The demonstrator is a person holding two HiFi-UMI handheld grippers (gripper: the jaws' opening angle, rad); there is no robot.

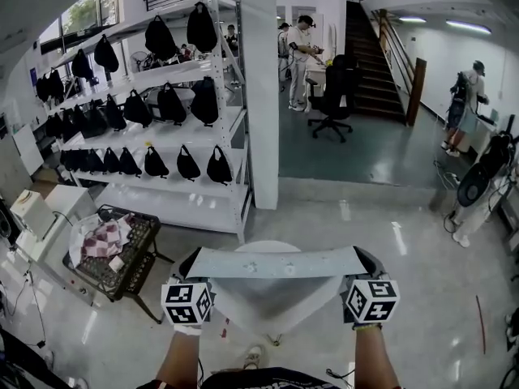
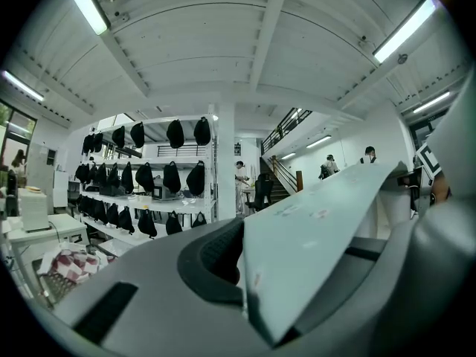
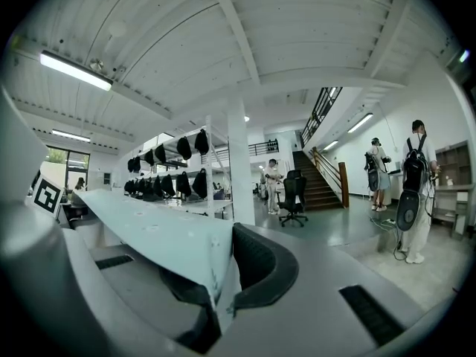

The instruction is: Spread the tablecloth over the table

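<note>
In the head view a pale grey-blue tablecloth (image 1: 276, 262) is stretched taut between my two grippers, and its lower part hangs in a fold below the edge. My left gripper (image 1: 195, 263) is shut on the cloth's left corner and my right gripper (image 1: 364, 261) on its right corner. The curved white rim of a round table (image 1: 268, 246) shows just beyond the cloth's top edge; the rest is hidden. In the left gripper view, the cloth (image 2: 320, 225) runs off to the right from the shut gripper (image 2: 244, 285). From the shut gripper (image 3: 214, 292) in the right gripper view, the cloth (image 3: 149, 233) runs off to the left.
White shelving with several black bags (image 1: 162, 104) stands at the back left beside a white pillar (image 1: 261, 87). A wire basket cart holding a checkered cloth (image 1: 113, 245) is at my left. An office chair (image 1: 332, 100), stairs and standing people are further back.
</note>
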